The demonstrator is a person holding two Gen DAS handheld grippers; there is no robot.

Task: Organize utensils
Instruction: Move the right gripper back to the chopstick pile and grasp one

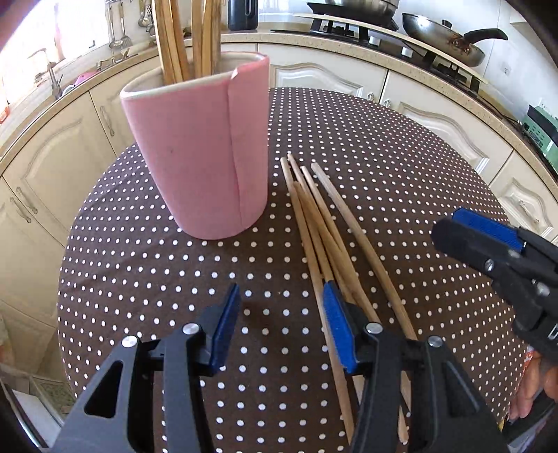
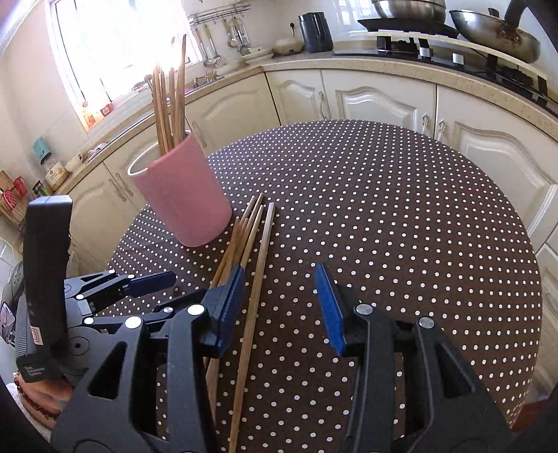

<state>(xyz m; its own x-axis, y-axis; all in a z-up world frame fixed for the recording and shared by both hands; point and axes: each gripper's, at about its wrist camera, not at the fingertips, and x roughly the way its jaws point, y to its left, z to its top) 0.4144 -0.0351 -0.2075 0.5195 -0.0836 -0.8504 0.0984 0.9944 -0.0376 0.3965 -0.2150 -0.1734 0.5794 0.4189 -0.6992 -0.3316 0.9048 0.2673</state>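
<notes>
A pink holder (image 1: pixel 202 153) stands on the polka-dot table (image 1: pixel 401 167) with several wooden chopsticks upright in it; it also shows in the right wrist view (image 2: pixel 185 195). Several loose chopsticks (image 1: pixel 324 226) lie on the cloth to its right, also in the right wrist view (image 2: pixel 251 237). My left gripper (image 1: pixel 282 327) is open and empty, its right finger over the chopsticks' near ends. My right gripper (image 2: pixel 279 310) is open and empty, with one chopstick (image 2: pixel 259 271) lying between its fingers below. The right gripper also shows in the left wrist view (image 1: pixel 488 237), and the left gripper in the right wrist view (image 2: pixel 139 282).
Cream kitchen cabinets (image 2: pixel 376 101) and a counter curve behind the table. A stove with pans (image 1: pixel 443 38) is at the back right. A dark kettle (image 2: pixel 315 31) and hanging utensils (image 2: pixel 223 38) sit by the window.
</notes>
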